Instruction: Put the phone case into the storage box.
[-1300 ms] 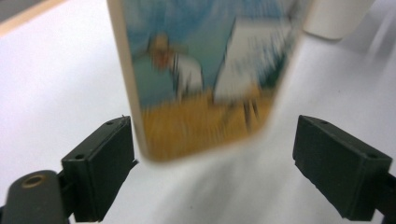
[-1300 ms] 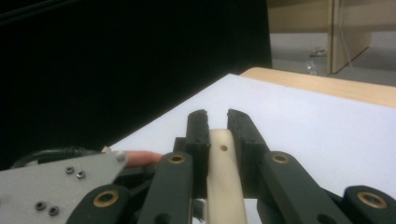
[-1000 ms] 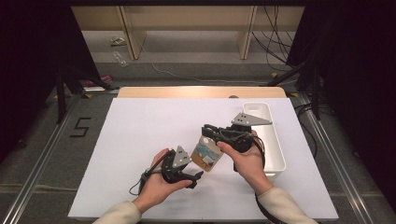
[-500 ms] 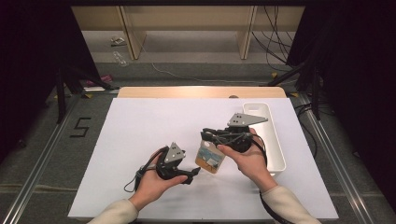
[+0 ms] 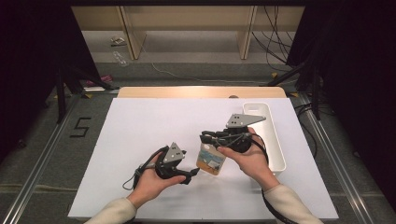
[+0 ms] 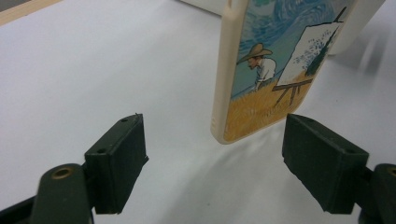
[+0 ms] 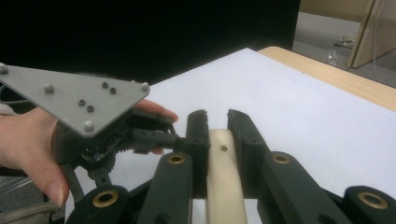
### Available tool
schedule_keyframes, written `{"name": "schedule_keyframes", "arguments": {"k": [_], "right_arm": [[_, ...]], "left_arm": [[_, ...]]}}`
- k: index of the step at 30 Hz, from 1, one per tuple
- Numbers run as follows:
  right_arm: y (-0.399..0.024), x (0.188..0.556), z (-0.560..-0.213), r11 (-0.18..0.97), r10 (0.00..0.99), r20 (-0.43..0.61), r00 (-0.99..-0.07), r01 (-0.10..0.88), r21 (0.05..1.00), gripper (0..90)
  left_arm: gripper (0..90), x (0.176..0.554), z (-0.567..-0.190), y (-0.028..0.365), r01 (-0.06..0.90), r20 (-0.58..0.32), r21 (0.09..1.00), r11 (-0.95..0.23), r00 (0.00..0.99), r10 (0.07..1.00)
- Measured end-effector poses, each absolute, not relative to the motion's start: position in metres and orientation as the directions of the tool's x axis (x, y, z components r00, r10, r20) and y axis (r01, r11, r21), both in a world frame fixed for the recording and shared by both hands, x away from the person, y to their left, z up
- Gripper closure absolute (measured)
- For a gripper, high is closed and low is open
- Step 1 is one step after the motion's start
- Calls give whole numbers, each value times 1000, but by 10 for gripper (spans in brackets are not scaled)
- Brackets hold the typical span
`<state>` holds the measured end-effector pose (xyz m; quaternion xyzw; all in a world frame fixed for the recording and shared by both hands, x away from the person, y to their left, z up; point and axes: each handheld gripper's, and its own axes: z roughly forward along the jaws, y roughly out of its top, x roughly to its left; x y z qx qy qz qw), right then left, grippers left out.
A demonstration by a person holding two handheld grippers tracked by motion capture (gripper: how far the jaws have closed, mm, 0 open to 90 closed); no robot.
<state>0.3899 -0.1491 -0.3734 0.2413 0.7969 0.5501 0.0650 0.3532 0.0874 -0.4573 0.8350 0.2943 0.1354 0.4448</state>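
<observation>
A cream phone case (image 5: 211,159) printed with a painter at an easel hangs upright just above the white table (image 5: 140,126). My right gripper (image 5: 208,139) is shut on its upper edge; in the right gripper view the cream rim (image 7: 222,158) sits clamped between the jaws of that gripper (image 7: 217,123). My left gripper (image 5: 194,173) points at the case's lower end. Its jaws have just been closing a little. In the left gripper view the case (image 6: 261,84) hangs with its bottom corner between the spread pads (image 6: 119,158), which stand apart from it.
A long white tray (image 5: 275,140) lies on the table just right of the right hand. The table's wooden far edge (image 5: 201,91) runs behind it. Cables trail from both grippers toward the person.
The left hand has shifted slightly beside the case's lower end. The right hand and the case have stayed almost where they were.
</observation>
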Motion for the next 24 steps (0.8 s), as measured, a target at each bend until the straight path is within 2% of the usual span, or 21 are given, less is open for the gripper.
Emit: {"name": "schedule_keyframes", "arguments": {"k": [20, 24], "right_arm": [[-143, 388, -374, 305, 418, 163, -894, 307, 901, 795], [-141, 387, -375, 317, 404, 165, -900, 307, 898, 794]], "left_arm": [[277, 354, -459, 86, 341, -62, 831, -440, 842, 535], [313, 354, -460, 85, 334, -75, 836, -436, 856, 512]]}}
